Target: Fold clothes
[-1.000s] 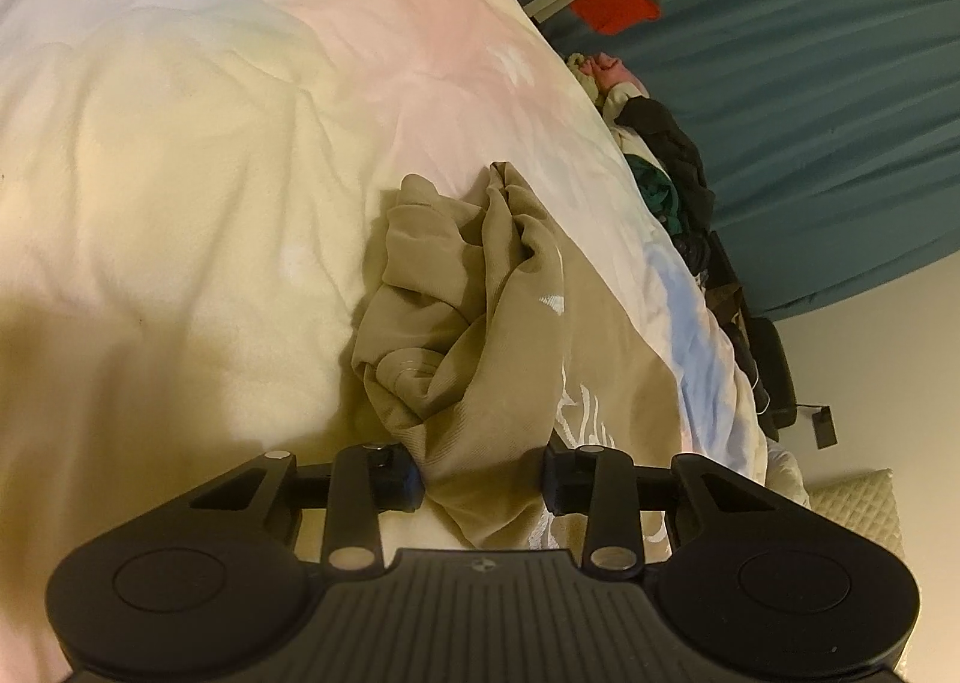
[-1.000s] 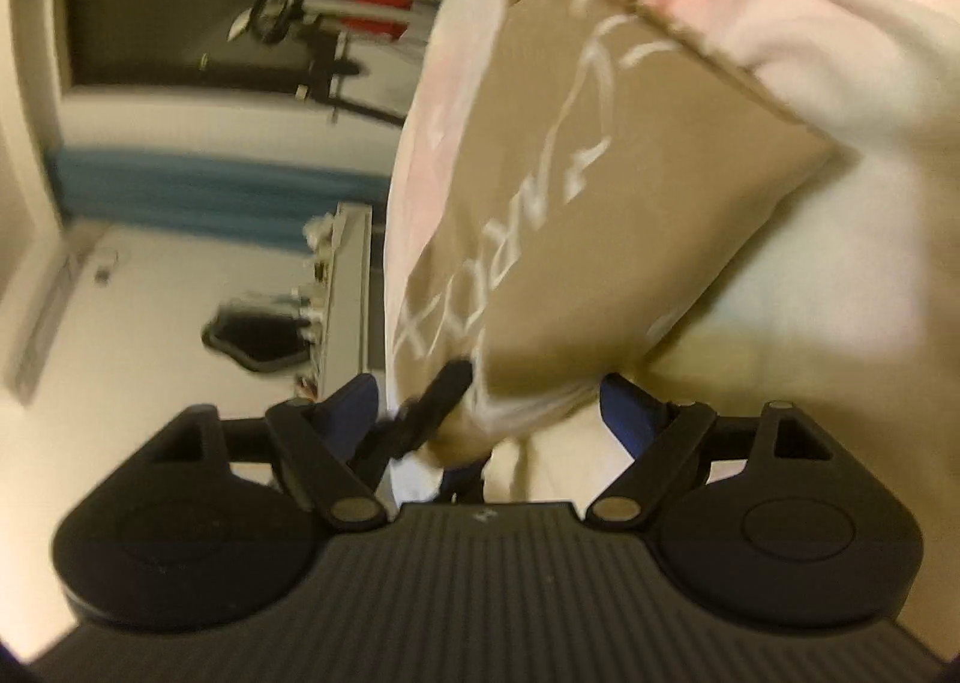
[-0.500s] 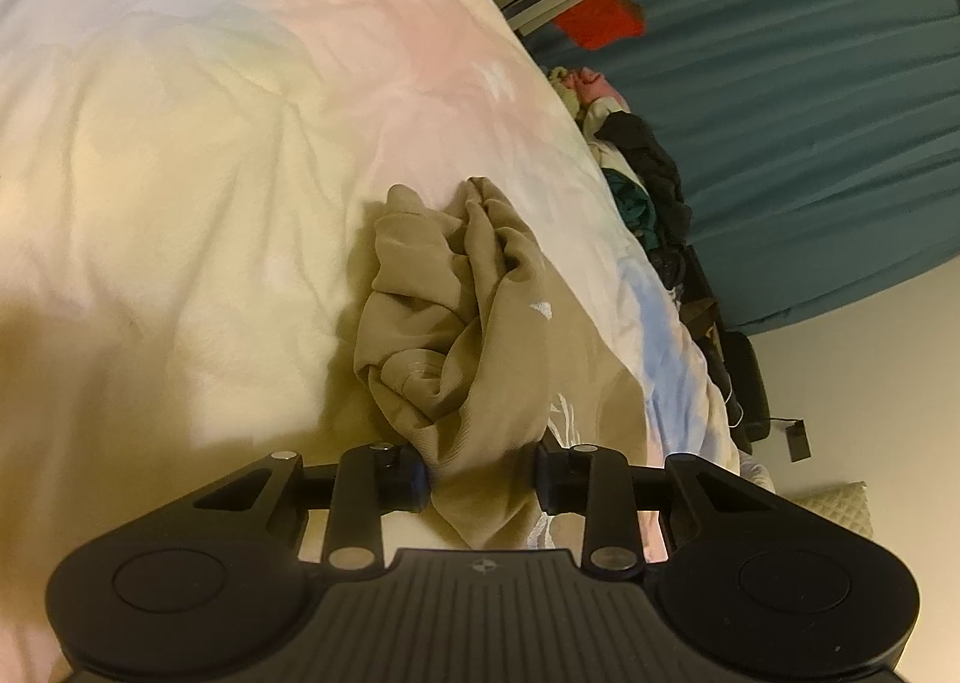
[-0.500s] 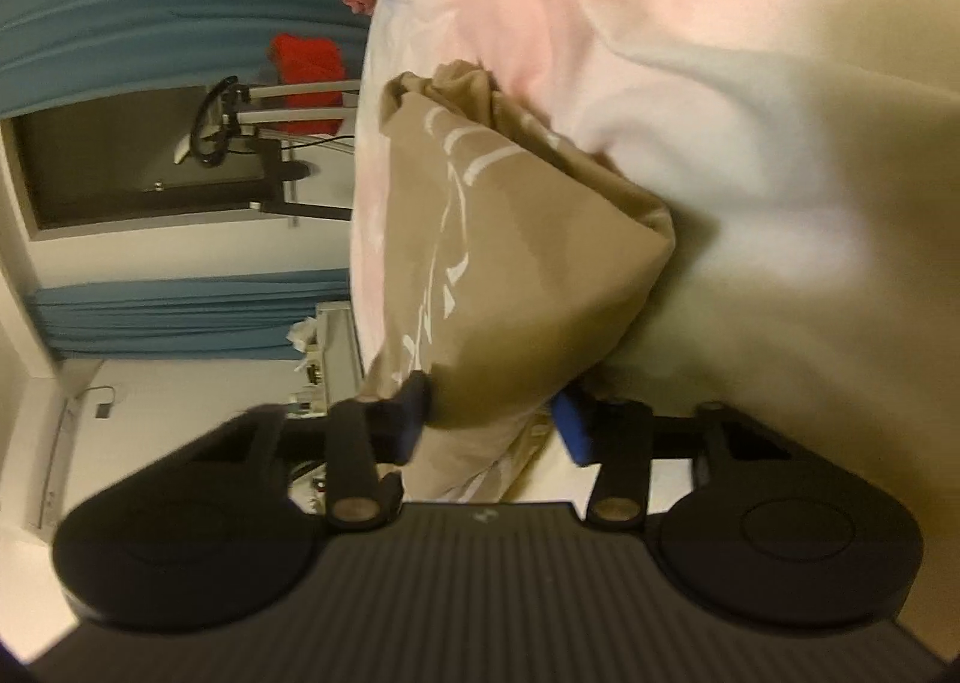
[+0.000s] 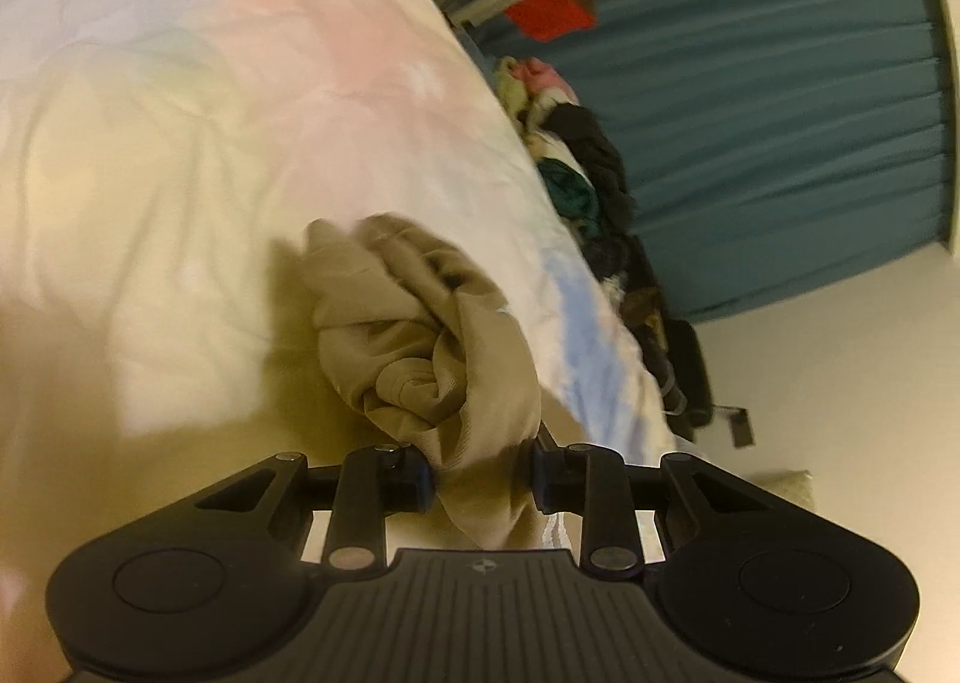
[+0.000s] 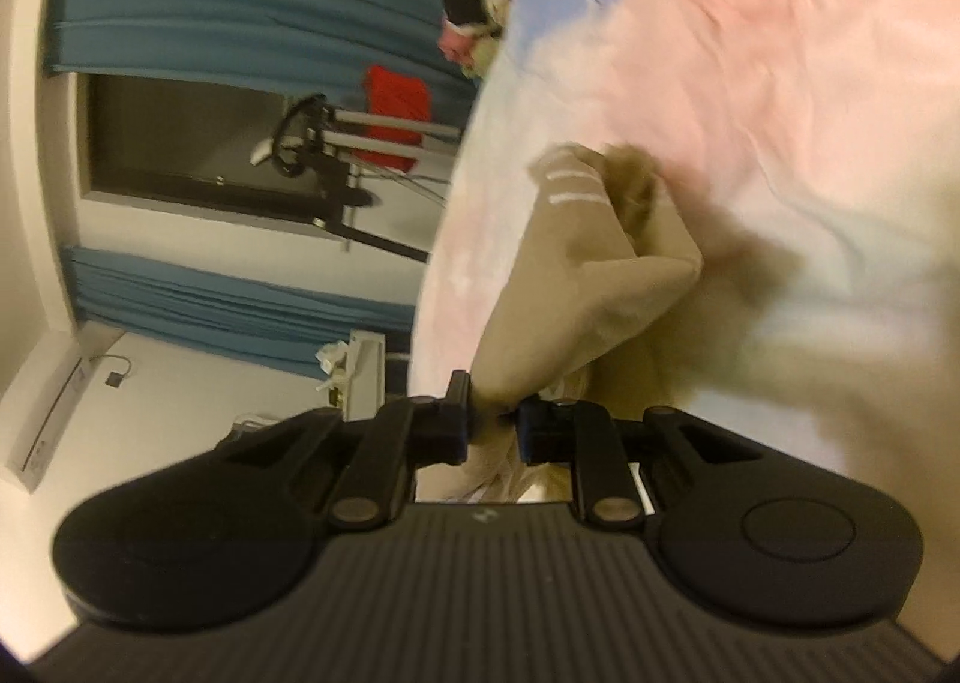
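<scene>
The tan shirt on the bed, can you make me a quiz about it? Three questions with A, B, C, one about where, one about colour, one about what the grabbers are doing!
1. Where does the bunched end of the tan shirt lie?
A. on the pastel bedspread
B. on the floor
C. on a chair

2. What colour are the stripes printed on the shirt?
A. red
B. white
C. black

3. What are the left gripper and right gripper doing?
A. both hang open, away from the cloth
B. only the left holds cloth
C. each has its jaws closed on shirt cloth

Answers:
1. A, the crumpled part rests on the bedspread in the left wrist view.
2. B, pale white bars show on the tan cloth in the right wrist view.
3. C, each view shows tan cloth pinched between the jaws.
</scene>
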Tool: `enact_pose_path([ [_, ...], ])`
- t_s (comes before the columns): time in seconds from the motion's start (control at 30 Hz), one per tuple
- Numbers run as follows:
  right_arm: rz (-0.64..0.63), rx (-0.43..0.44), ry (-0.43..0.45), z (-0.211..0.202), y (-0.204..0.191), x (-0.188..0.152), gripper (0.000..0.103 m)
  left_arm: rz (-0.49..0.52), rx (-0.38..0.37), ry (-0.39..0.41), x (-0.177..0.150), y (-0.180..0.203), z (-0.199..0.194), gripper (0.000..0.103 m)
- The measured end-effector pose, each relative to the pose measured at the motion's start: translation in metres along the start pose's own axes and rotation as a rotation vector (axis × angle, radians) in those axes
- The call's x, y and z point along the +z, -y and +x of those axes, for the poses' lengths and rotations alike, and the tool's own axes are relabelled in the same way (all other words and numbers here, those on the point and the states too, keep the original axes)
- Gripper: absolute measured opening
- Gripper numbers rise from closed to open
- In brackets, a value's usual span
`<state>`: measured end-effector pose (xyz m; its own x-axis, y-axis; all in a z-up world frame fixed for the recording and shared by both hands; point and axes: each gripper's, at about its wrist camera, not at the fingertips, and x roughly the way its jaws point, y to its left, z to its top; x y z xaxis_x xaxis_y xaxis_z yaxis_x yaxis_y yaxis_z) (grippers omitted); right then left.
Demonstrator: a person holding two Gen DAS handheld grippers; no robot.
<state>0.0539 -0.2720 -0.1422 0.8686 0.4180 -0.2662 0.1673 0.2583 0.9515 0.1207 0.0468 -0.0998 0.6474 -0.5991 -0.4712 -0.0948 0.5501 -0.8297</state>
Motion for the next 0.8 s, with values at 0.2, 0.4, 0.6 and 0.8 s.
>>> enact_pose_path([
  [0.2,-0.006,-0.024,0.042,-0.016,-0.035,0.050,0.018,0.072,-0.012,-0.066,0.018,0.065,0.029,0.030],
  [0.4,-0.073,-0.044,0.143,-0.003,-0.079,0.149,0.018,0.173,-0.063,-0.056,0.050,0.159,0.119,0.030],
  [0.6,-0.245,-0.086,0.266,0.030,-0.135,0.262,0.018,0.205,-0.159,-0.044,0.082,0.240,0.229,0.030],
  [0.8,-0.322,-0.110,0.351,0.063,-0.106,0.326,0.018,0.323,-0.196,-0.022,0.080,0.264,0.328,0.030],
])
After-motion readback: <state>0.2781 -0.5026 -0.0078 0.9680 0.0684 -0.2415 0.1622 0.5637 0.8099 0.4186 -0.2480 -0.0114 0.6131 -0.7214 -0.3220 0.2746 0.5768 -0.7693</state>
